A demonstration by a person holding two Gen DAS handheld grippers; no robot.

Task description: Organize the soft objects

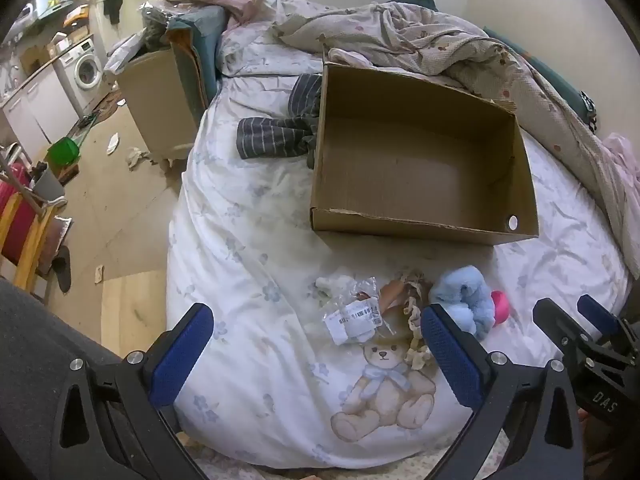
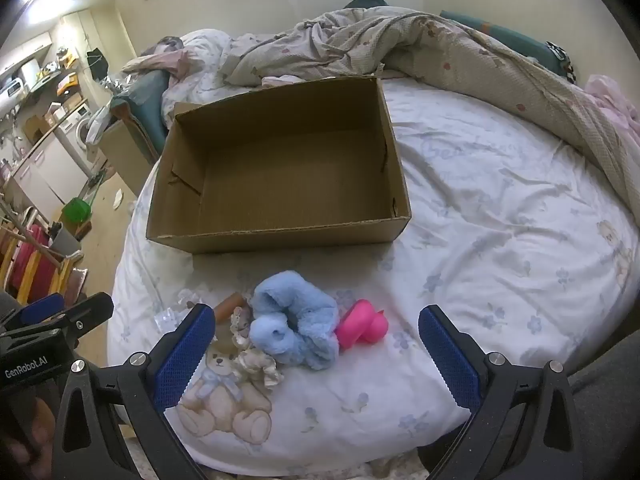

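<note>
Right wrist: right hand-held gripper (image 2: 316,344) wide open, empty.

Hidden and cut-off items, bed scene

Pink toy (image 1: 500,307): largely concealed behind blue plush scrunchie (image 1: 464,300) in left view. Striped garment (image 1: 276,136): right end hidden by cardboard box (image 1: 420,228). Brown cylinder (image 2: 229,305): partly covered by the right gripper's blue finger pad (image 2: 180,360), identity unclear. Label (image 1: 356,314) print on clear packet was too small to read.
</note>
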